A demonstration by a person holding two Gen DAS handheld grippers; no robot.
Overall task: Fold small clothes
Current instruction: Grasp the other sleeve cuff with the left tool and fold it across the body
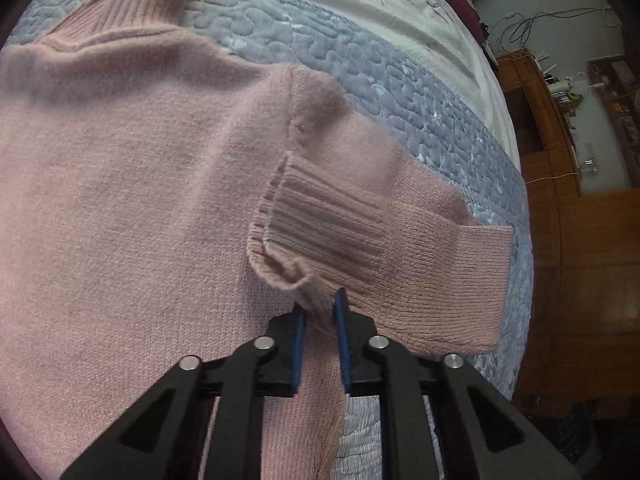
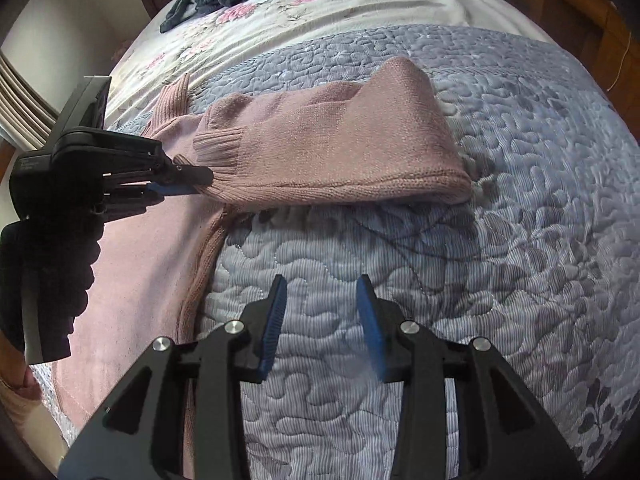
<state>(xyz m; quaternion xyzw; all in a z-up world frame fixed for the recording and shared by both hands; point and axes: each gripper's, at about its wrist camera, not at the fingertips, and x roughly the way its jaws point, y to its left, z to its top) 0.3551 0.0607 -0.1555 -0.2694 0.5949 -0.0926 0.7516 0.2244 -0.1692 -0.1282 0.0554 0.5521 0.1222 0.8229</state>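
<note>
Quilt (image 2: 500, 184) grey on bed | left tongs (image 1: 320, 312) clamp sweater (image 1: 120, 200) cuff | right tongs (image 2: 322, 300) apart

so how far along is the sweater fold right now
Early stage. The pink sweater lies flat on the grey quilt, collar unfolded. In hand: the left tool pinches the ribbed cuff, doubling the sleeve back toward the body. The right tool is open over the quilt, holding nothing. The body fold isn't started.

sweater (image 1: 120, 200) hem cut off, shelf clutter (image 1: 568, 96) indistinct
</note>
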